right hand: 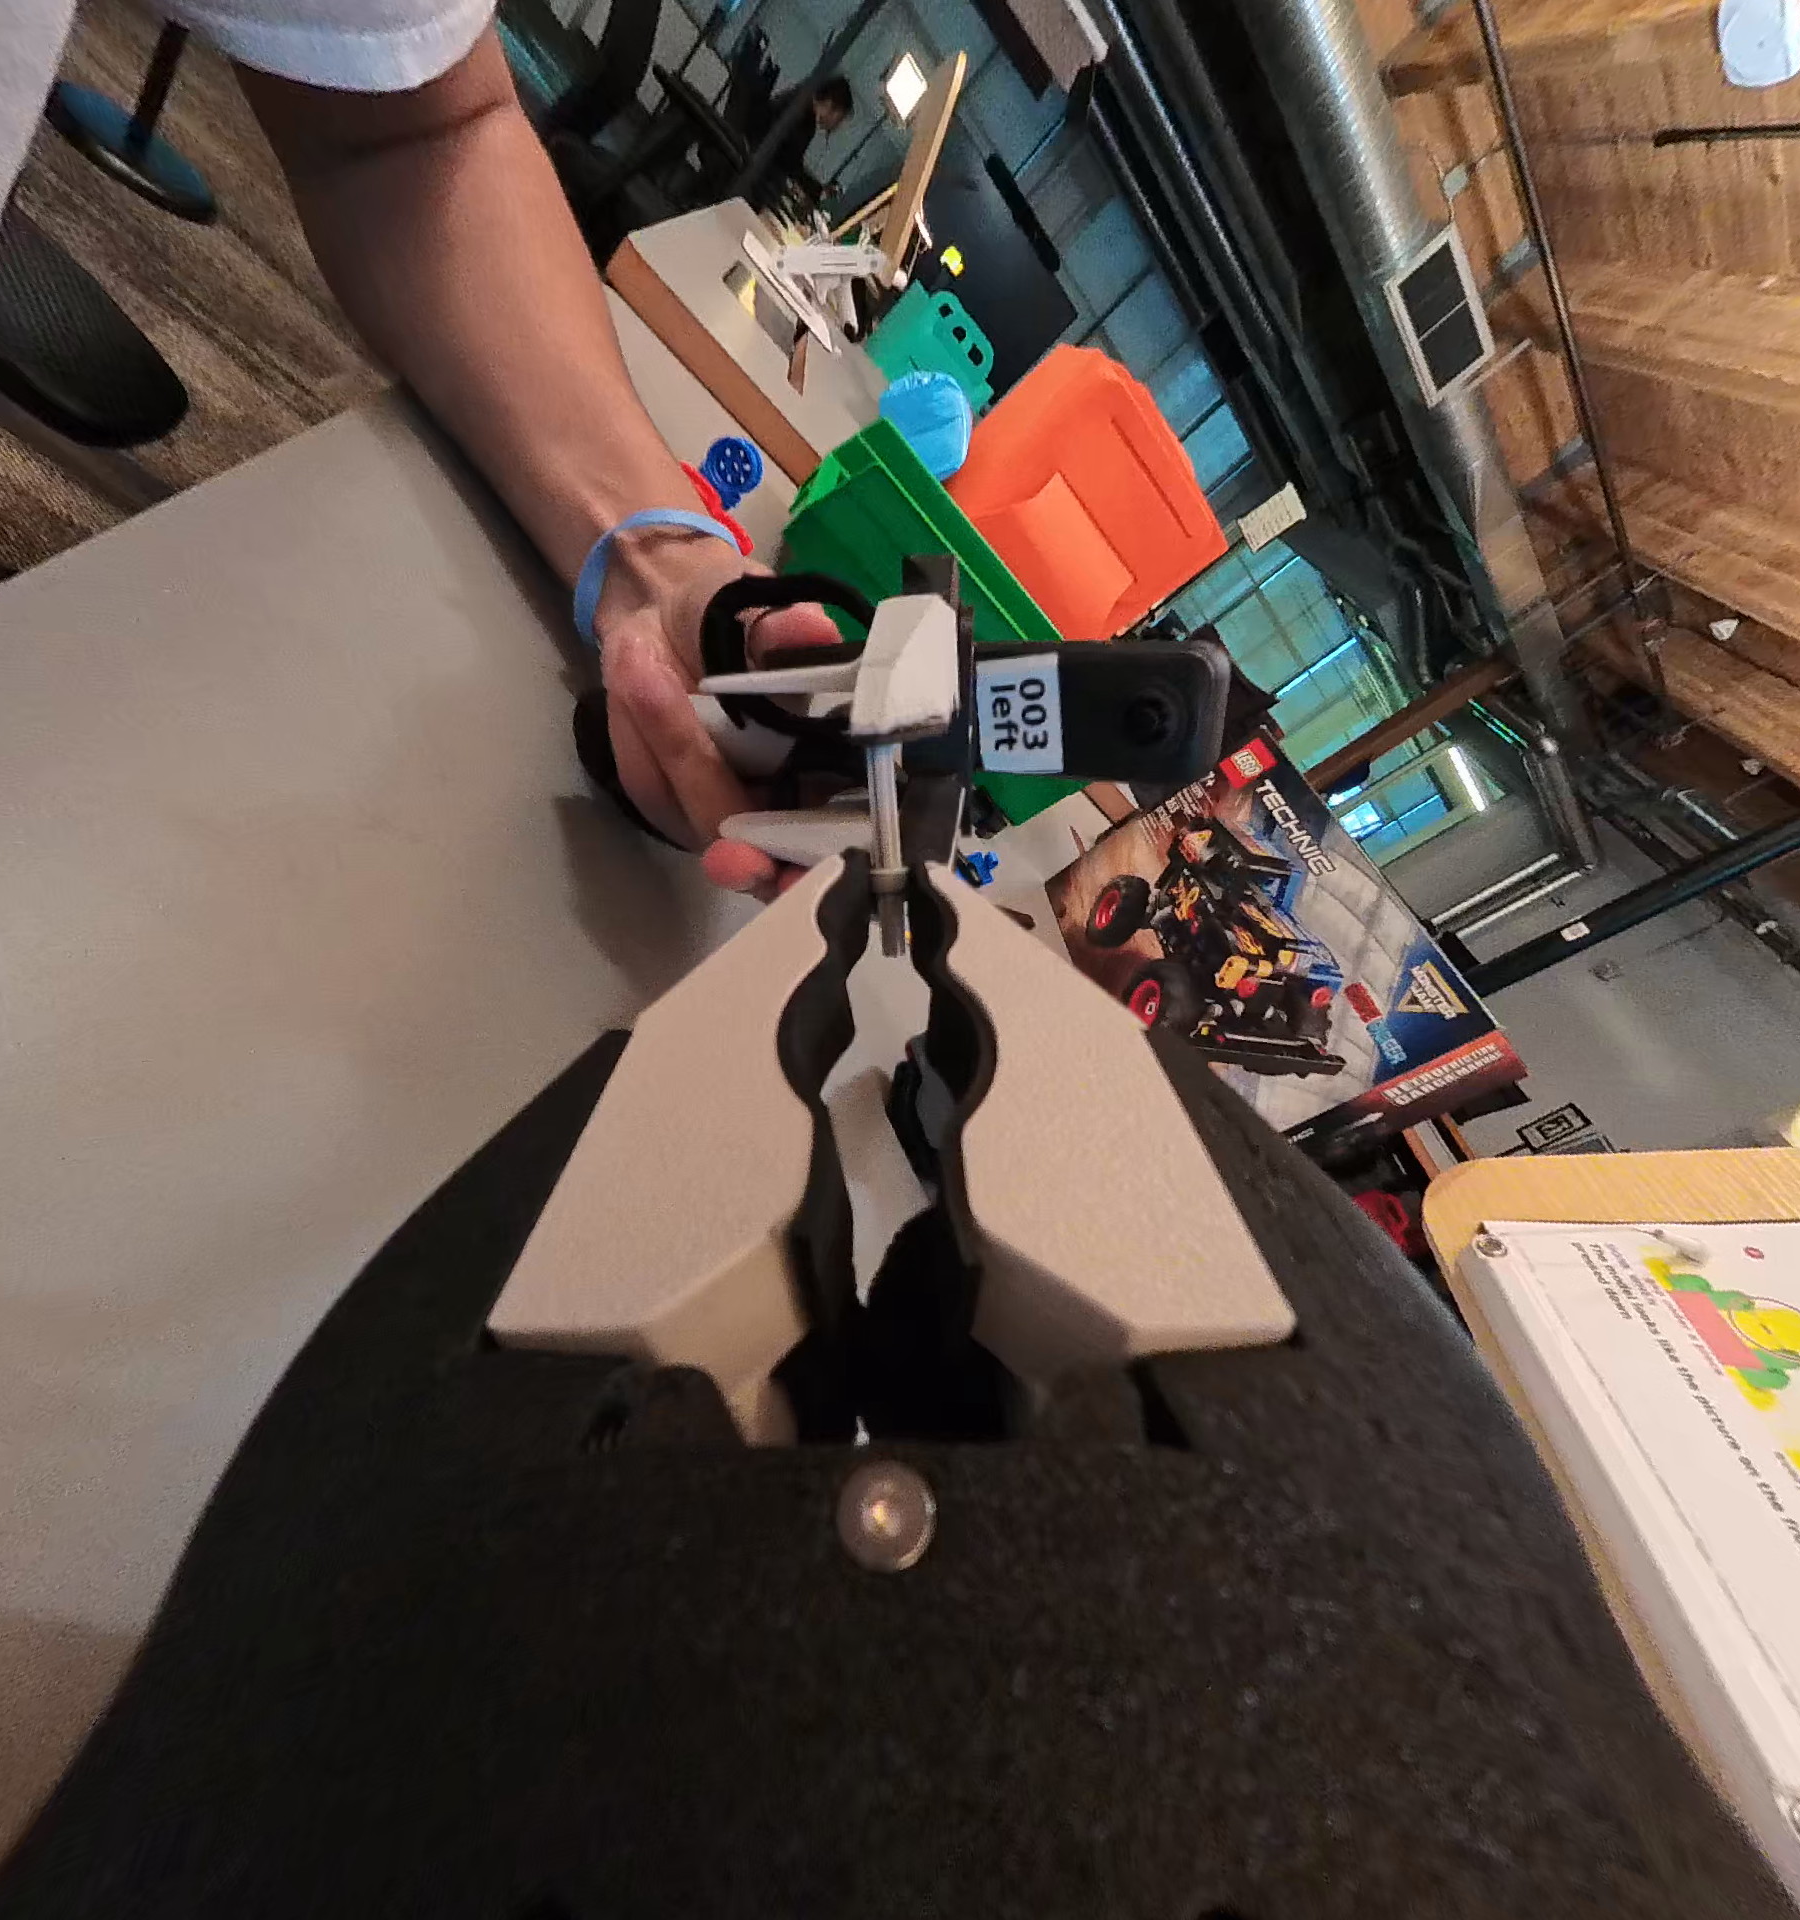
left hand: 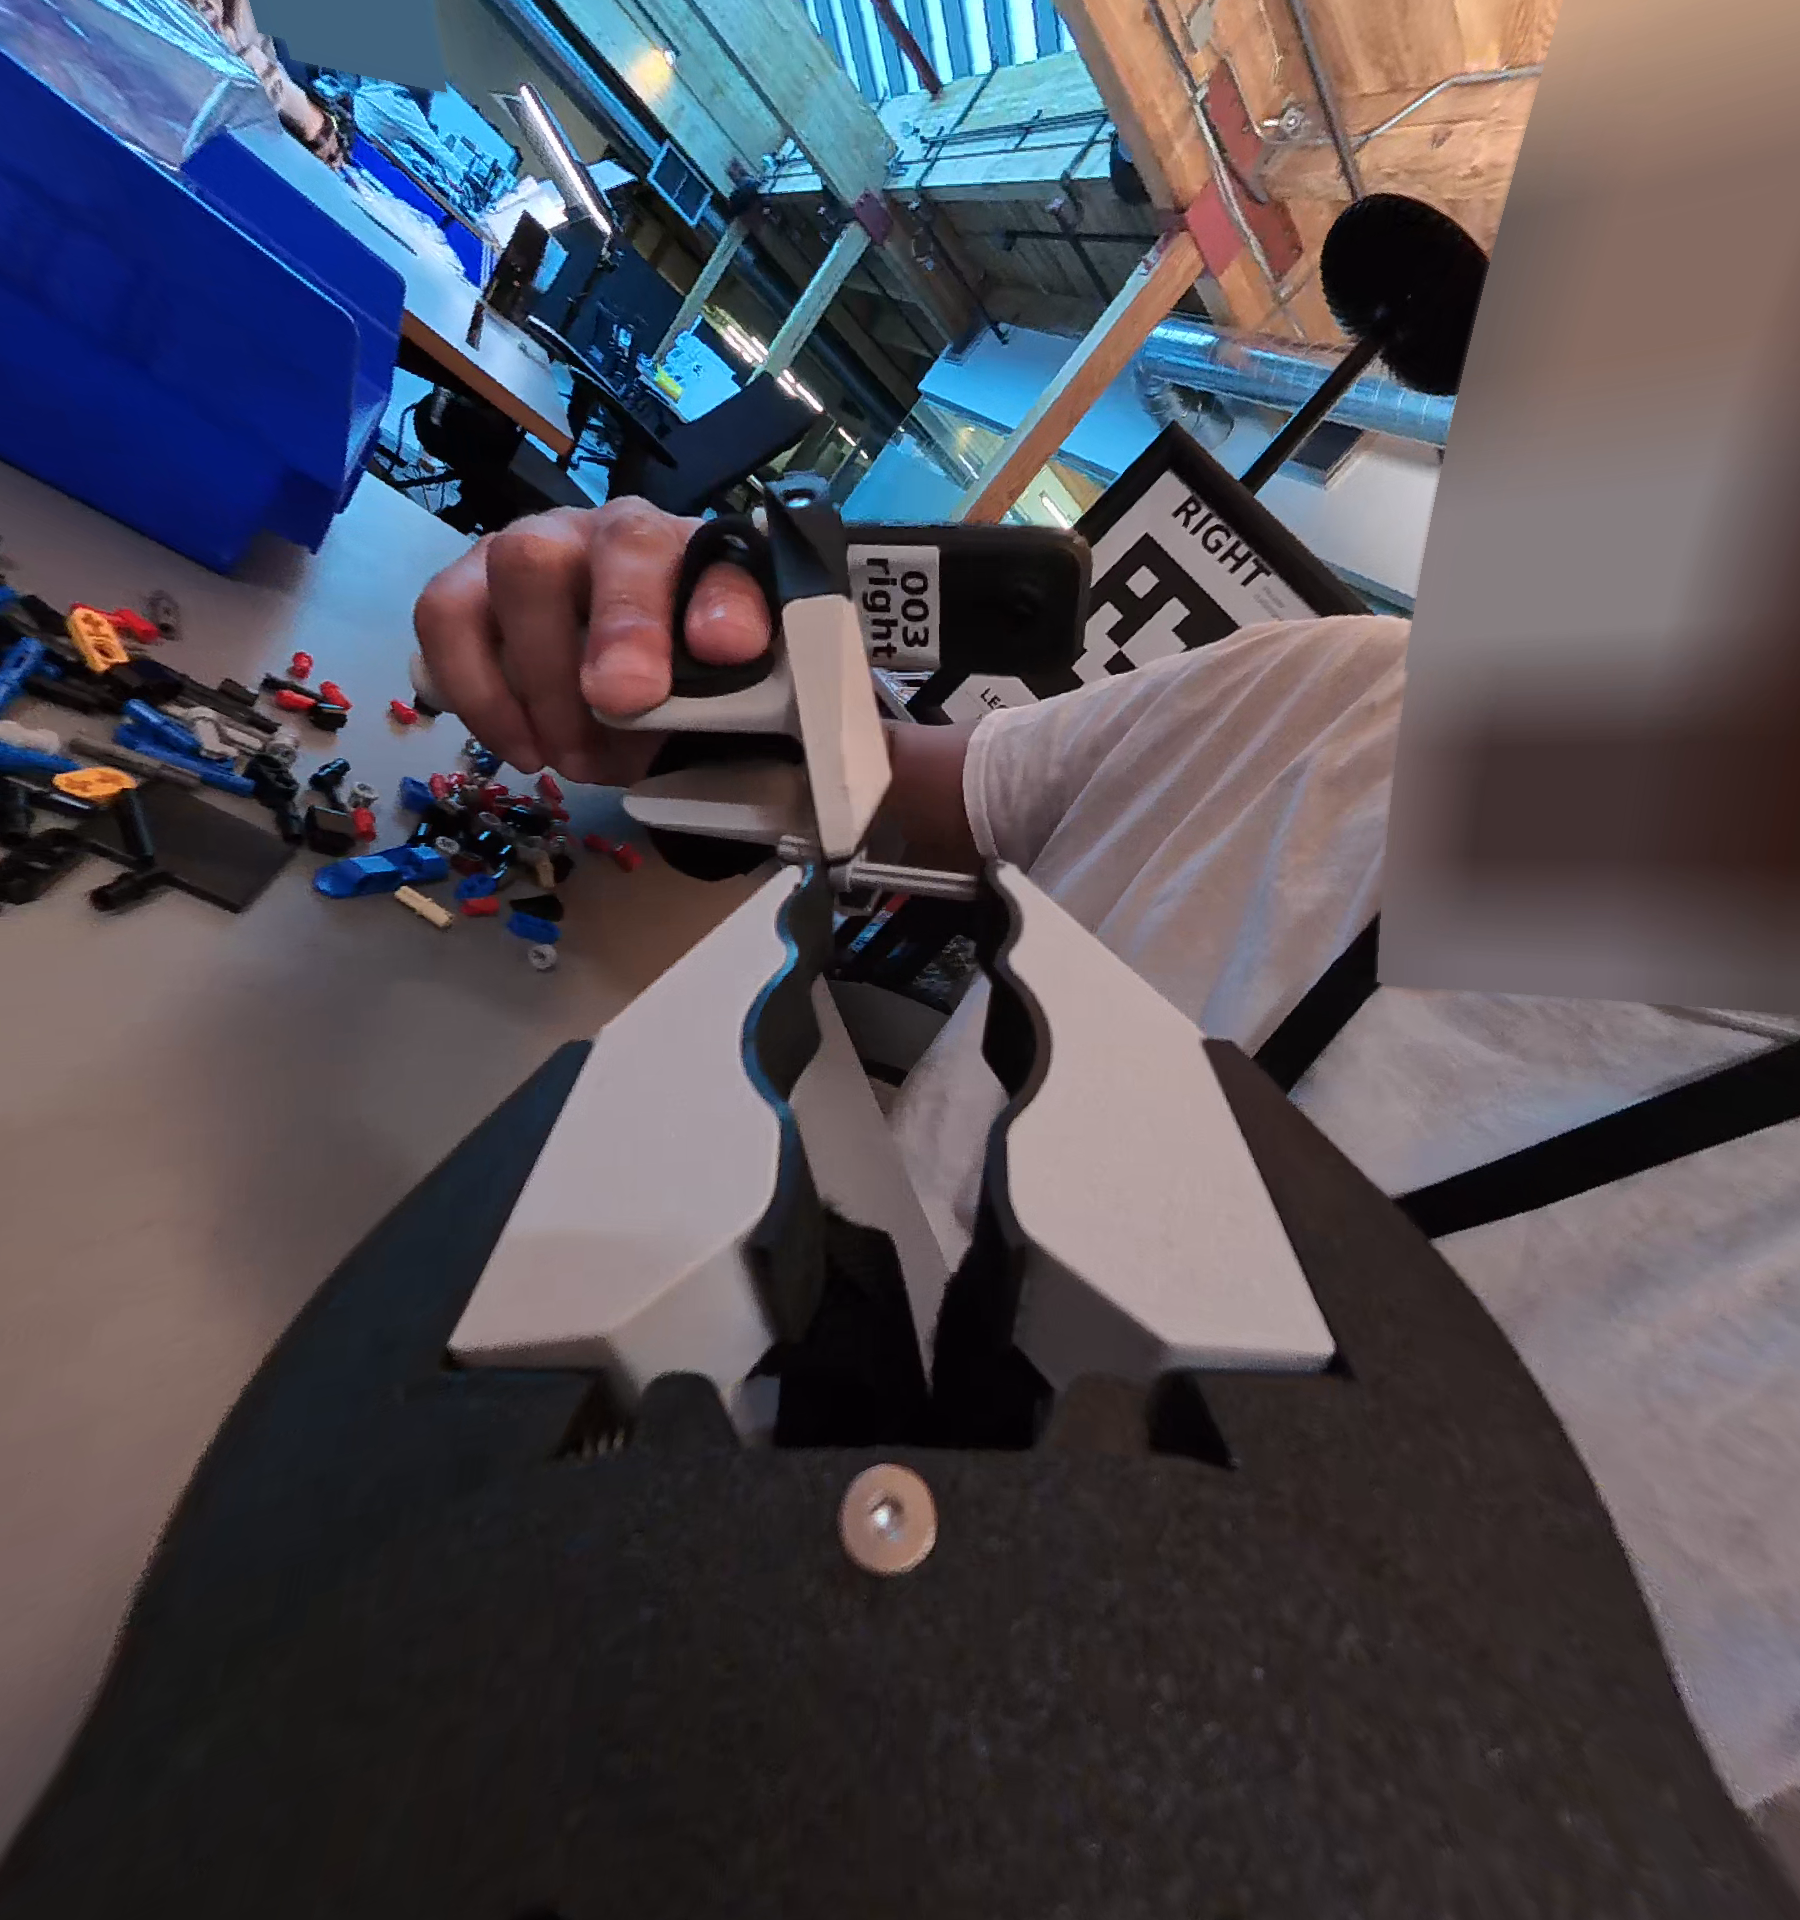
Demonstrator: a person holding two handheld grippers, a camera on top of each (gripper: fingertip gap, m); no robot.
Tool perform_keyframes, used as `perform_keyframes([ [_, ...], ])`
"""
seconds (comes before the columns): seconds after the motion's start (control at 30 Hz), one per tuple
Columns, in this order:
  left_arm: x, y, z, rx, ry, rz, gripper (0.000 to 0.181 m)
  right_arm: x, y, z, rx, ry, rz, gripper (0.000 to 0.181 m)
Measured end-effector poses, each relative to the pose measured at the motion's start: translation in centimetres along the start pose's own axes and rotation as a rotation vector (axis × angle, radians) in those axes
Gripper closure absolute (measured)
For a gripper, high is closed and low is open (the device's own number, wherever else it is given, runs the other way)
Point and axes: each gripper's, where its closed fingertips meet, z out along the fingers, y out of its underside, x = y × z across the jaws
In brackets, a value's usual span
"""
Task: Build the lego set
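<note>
Both grippers are raised above the grey table (left hand: 200, 1039) and face each other. A short grey metal axle (left hand: 906, 873) lies crosswise between them. My right gripper (right hand: 888, 868) is shut on the axle (right hand: 883, 800) near one end; in the left wrist view it (left hand: 823, 847) reaches in from above. My left gripper (left hand: 896, 883) has its jaws apart by about the axle's length, and the axle spans that gap and meets the right fingertip (left hand: 995, 883). In the right wrist view the left gripper (right hand: 880, 774) is just beyond my fingertips.
Loose blue, black, red and yellow pieces (left hand: 491, 821) lie scattered on the table's left. Blue bins (left hand: 148, 343) stand behind them. The set's box (right hand: 1280, 935), a green bin (right hand: 875, 520), an orange bin (right hand: 1093, 488) and an instruction board (right hand: 1654, 1403) are at the right.
</note>
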Motion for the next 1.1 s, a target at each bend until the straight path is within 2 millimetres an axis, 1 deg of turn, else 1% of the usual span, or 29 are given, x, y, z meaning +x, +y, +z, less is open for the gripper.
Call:
perform_keyframes([
  [0.17, 0.4, 0.0, 0.0, 0.006, 0.014, 0.019, 0.157, 0.0, -0.4, 0.0, 0.04, -0.004, 0.051, 0.174],
  [0.3, 0.8, -0.1, 0.0, 0.031, 0.065, -0.021, 0.158, 0.1, -0.8, 0.0, 0.059, 0.0, 0.066, 0.174],
  [0.37, 0.7, -0.2, 0.0, 0.04, 0.073, -0.041, 0.158, 0.1, -0.6, 0.0, 0.051, -0.002, 0.069, 0.174],
  [0.53, -0.3, 0.0, -0.3, 0.034, 0.025, -0.058, 0.158, 0.1, 0.5, 0.2, -0.016, 0.006, 0.06, 0.174],
  [0.63, -1.1, 0.0, -0.6, 0.006, -0.076, 0.047, 0.158, 0.2, 1.3, 0.5, -0.057, -0.009, 0.199, 0.174],
  [0.73, -1.2, 0.0, -0.7, -0.03, -0.139, 0.149, 0.158, 0.4, 1.3, 0.6, -0.047, 0.019, 0.262, 0.172],
  [0.83, -1.8, 0.1, -0.9, -0.053, -0.21, 0.22, 0.158, 0.5, 2.2, 0.2, -0.091, 0.082, 0.311, 0.17],
  [0.9, -2.0, -0.1, -1.0, -0.046, -0.242, 0.253, 0.158, 0.4, 2.5, 0.0, -0.103, 0.061, 0.358, 0.164],
  [0.93, -2.0, -0.2, -1.1, -0.044, -0.25, 0.262, 0.157, 0.4, 2.6, -0.1, -0.103, 0.047, 0.402, 0.158],
  [1.0, -2.4, -0.5, -1.4, -0.037, -0.294, 0.303, 0.158, 0.9, 2.7, -0.5, -0.093, 0.026, 0.513, 0.155],
  [1.1, -3.5, -0.8, -2.1, -0.06, -0.43, 0.448, 0.157, 2.2, 3.0, -1.3, -0.049, -0.015, 0.751, 0.152],
])
